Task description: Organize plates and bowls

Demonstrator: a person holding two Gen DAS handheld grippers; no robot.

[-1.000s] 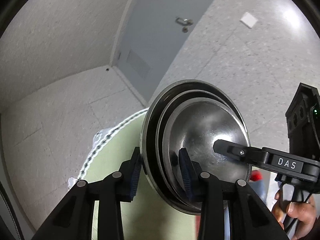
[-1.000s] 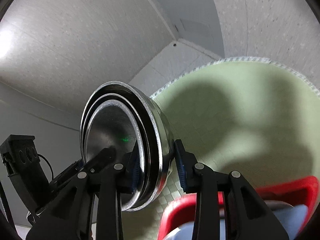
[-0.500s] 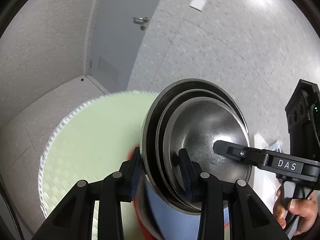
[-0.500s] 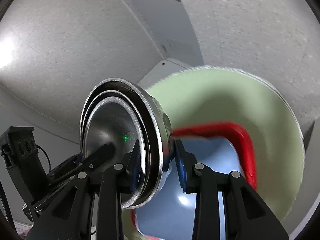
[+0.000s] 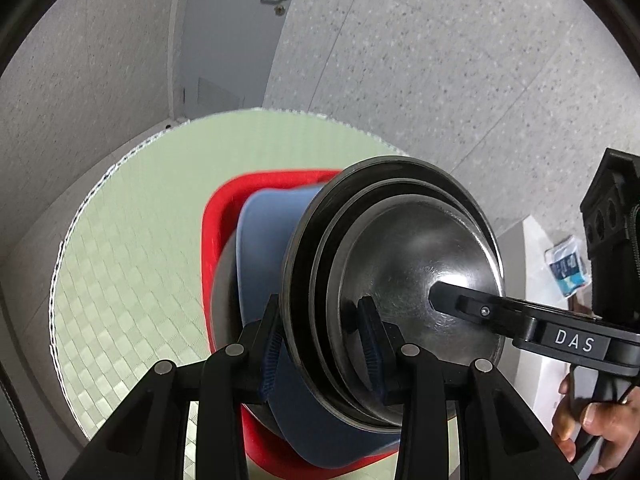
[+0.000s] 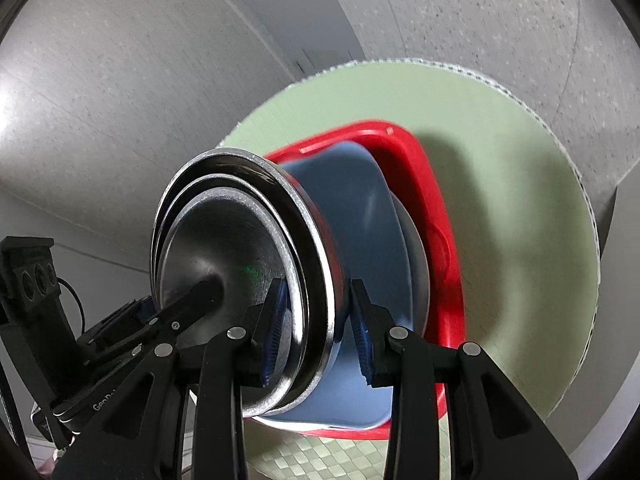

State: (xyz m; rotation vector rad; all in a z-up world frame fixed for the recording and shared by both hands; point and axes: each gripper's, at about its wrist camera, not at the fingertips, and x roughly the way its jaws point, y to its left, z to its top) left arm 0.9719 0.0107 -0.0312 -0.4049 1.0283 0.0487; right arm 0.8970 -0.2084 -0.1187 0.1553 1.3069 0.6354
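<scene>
Two handheld grippers are gripping one nested stack of steel bowls (image 5: pixel 408 280) by its rim, from opposite sides. The left gripper (image 5: pixel 320 340) is pinching the near rim with narrow jaws, one blue pad inside the stack and one outside; the right gripper (image 6: pixel 318 324) is doing the same on its side. Three bowls are showing in the stack, counted by their concentric rims — each sitting inside the next. The stack is being held tilted, open side facing away from a blue bowl (image 5: pixel 260 280) lying just behind it, which is resting in a red tray (image 5: pixel 210 240) on a pale green checked table mat (image 5: pixel 132 240). Whether the stack is touching the blue bowl cannot be told. The left wrist view alone is showing the person's hand (image 5: pixel 592 428) at far right, wrapped around the other gripper's handle, and a grey door (image 5: pixel 228 32) beyond. The right wrist view alone is showing the tray's far rim and the stack's shiny outer edge.
</scene>
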